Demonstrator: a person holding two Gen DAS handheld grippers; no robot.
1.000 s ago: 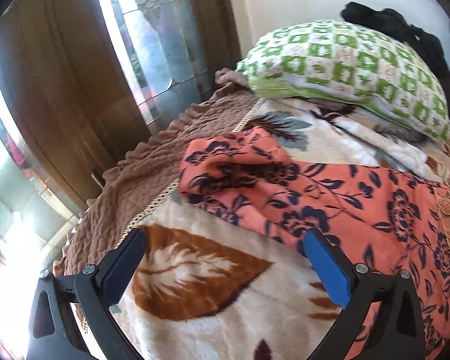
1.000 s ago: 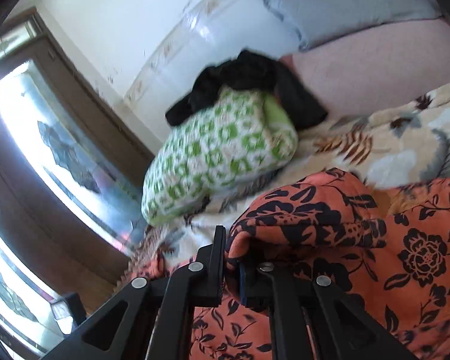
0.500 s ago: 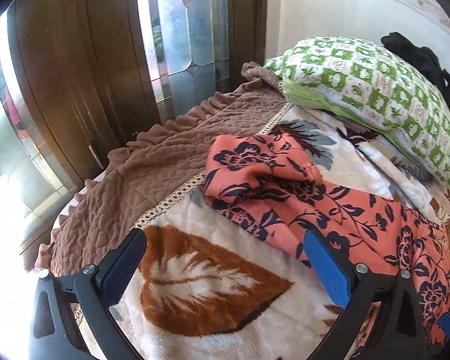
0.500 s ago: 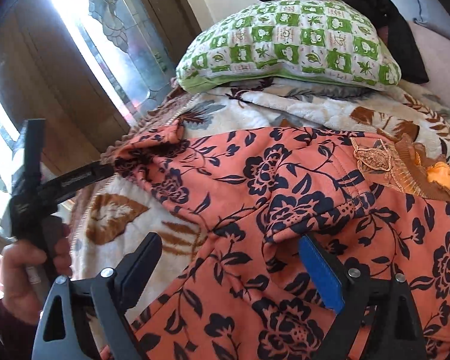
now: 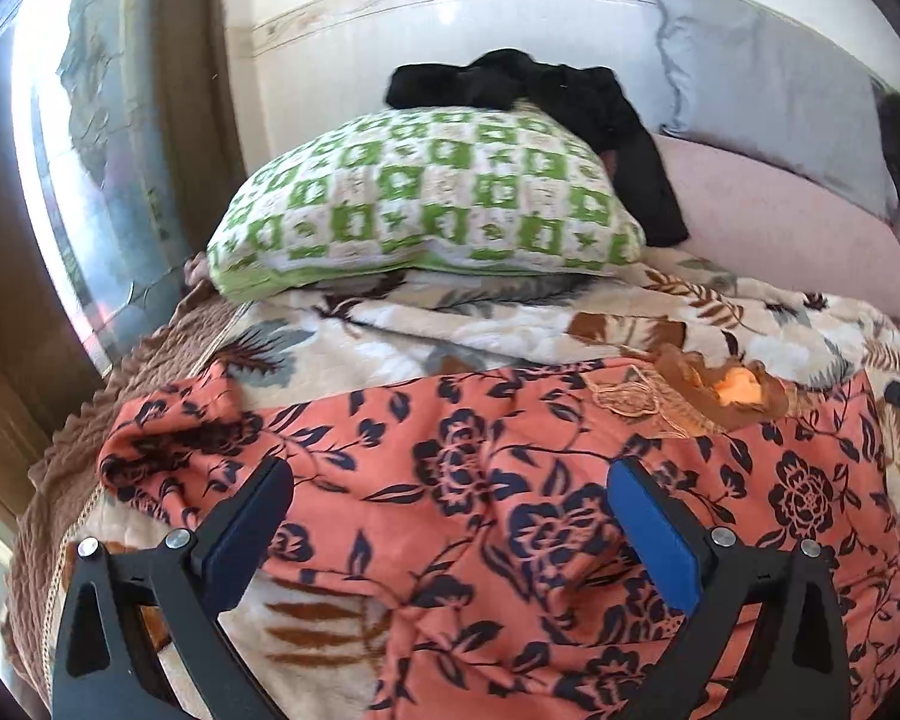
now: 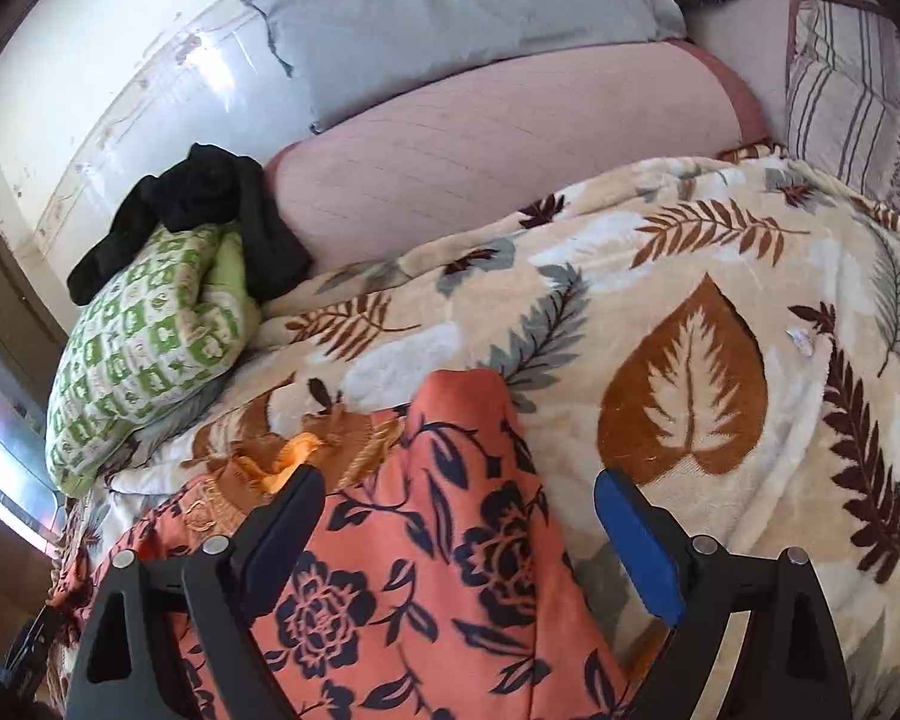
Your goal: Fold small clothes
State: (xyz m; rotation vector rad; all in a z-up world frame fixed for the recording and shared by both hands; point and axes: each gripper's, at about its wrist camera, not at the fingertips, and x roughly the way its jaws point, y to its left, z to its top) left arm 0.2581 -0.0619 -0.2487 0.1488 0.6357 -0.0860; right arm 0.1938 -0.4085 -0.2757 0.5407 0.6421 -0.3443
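You have strong daylight from the window (image 5: 84,138) on the left; its glass is overexposed and glare shines on the wall (image 6: 168,90). Both views are slightly soft, with curved, dark fisheye corners.

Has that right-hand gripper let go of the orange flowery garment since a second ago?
Yes. The right gripper now stands open above the orange floral garment, with the green checked pillow far off to its left.
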